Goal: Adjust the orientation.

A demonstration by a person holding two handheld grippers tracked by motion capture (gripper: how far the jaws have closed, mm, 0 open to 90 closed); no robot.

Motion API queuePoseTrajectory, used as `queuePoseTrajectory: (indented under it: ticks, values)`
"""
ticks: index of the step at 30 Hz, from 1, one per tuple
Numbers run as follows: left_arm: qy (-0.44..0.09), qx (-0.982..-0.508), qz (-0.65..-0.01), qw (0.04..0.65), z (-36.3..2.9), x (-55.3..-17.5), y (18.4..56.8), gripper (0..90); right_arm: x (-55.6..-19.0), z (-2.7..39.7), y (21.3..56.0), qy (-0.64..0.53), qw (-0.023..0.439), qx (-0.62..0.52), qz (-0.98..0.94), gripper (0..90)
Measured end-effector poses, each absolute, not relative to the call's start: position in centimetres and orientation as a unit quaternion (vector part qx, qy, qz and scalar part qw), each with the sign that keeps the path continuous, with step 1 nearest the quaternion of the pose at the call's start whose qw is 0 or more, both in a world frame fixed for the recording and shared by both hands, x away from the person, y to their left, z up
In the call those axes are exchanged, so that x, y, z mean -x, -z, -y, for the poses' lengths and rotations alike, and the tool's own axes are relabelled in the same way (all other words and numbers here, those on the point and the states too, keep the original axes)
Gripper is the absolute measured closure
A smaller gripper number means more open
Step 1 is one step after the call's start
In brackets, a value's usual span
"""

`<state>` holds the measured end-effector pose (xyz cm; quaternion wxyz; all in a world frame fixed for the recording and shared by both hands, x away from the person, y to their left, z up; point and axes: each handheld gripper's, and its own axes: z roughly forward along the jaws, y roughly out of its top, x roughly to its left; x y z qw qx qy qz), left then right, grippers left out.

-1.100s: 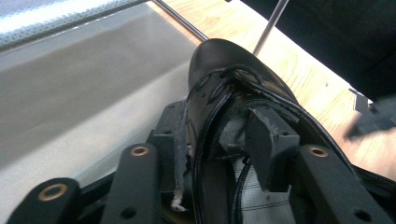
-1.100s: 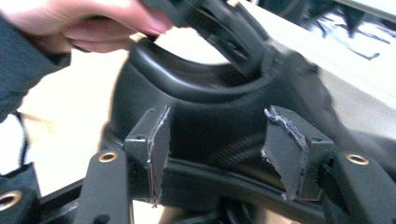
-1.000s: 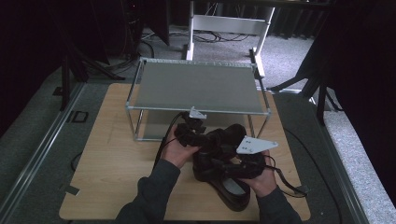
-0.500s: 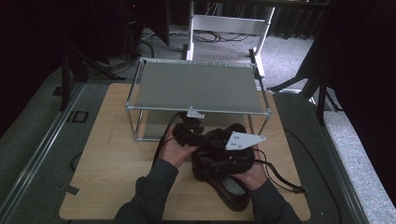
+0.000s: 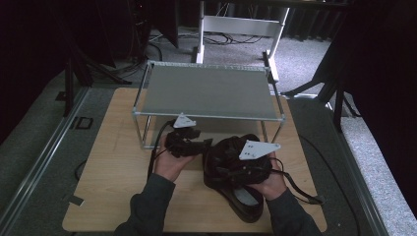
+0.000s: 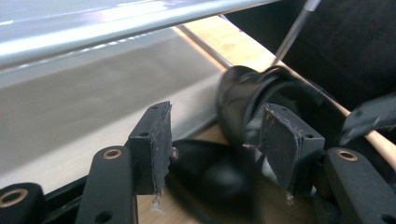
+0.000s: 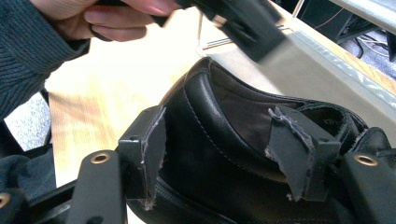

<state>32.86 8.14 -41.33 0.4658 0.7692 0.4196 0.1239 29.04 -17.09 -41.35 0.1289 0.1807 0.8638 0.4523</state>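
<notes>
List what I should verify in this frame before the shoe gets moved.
1. Right claw straddles the black shoe's collar: ok, one pad outside, one in the opening.
2. Right claw's grip is firm: cannot tell whether the pads press.
3. Left claw lets go: ok, its jaws have just been opening and the pads press on nothing.
4. Shelf top free for a shoe: ok, it looks bare.
5. Left claw out of the way: not ok, in the right gripper view it hangs close above the shoe.
</notes>
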Motion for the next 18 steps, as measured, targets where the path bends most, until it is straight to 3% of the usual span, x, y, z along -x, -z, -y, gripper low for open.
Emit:
queuePoseTrajectory:
  ticks: [4,11,18]
  values:
    - [-0.112,-0.775,-0.431,0.449,-9.9,-32.1,42.7,48.3,-29.1,17.4,41.4,-0.458,0.126,-0.186,-0.860,36.3]
    - [-0.043,-0.815,-0.382,0.433,-8.4,-30.8,45.3,51.1,-29.1,18.0,41.4,-0.469,0.130,-0.207,-0.849,36.1]
    - [-0.049,-0.815,-0.376,0.438,-7.3,-31.0,44.3,60.6,-29.3,19.3,41.4,-0.473,0.148,-0.239,-0.835,33.3]
